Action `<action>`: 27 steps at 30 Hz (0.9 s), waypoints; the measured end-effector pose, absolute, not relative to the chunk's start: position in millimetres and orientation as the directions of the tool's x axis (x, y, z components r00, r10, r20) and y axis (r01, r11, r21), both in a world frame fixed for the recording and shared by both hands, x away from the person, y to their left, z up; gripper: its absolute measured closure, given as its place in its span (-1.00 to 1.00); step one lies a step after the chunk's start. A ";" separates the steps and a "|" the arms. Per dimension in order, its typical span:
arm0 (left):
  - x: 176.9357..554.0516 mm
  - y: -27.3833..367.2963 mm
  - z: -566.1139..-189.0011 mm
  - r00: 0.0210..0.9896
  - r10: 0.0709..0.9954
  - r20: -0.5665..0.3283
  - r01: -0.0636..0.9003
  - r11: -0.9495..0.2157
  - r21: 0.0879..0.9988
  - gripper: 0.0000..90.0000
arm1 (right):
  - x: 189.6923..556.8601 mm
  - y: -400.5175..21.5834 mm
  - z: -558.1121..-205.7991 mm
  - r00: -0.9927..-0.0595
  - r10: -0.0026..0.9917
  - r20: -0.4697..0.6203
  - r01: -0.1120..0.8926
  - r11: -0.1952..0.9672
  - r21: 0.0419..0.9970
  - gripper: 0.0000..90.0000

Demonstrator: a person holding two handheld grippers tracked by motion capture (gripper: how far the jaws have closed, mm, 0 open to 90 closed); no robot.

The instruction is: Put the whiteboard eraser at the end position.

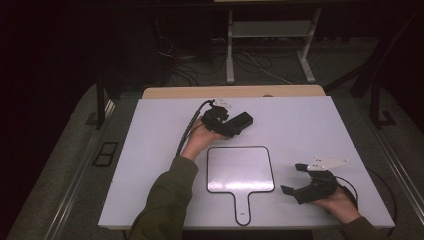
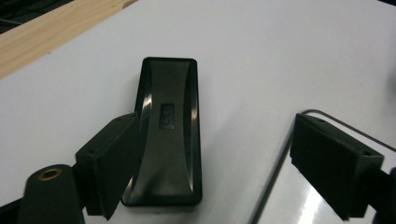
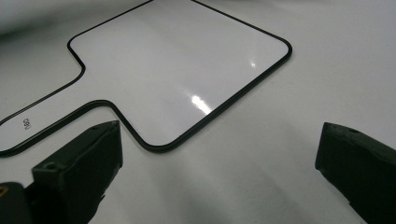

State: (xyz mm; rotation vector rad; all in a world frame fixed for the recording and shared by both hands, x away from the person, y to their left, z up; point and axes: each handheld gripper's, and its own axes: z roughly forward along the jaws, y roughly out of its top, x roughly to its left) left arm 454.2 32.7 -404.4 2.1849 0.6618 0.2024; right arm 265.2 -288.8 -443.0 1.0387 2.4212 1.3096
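black plastic eraser [image 2: 168, 135] lies flat on the white table [image 1: 310, 130], at about twelve o'clock from the paddle-shaped whiteboard [image 1: 240, 167] and just beyond its far edge. left gripper [image 2: 215, 154] sits at the eraser, jaws parted wider than it; one jaw lies against its side, the other stands clear over the whiteboard's corner, so nothing is pinched. right gripper [image 3: 219, 163] rests at four o'clock from the board, claw spread wide over bare table.

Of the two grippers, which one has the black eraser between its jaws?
The left gripper, beyond the paddle whiteboard: the black eraser lies between its open jaws. The right gripper has only bare table between its jaws.
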 end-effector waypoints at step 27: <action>378.1 65.2 -409.5 0.822 0.567 -0.054 0.387 -0.486 0.784 -1.00 | 264.7 -288.2 -443.4 -0.734 0.664 0.145 0.486 0.365 0.794 -1.00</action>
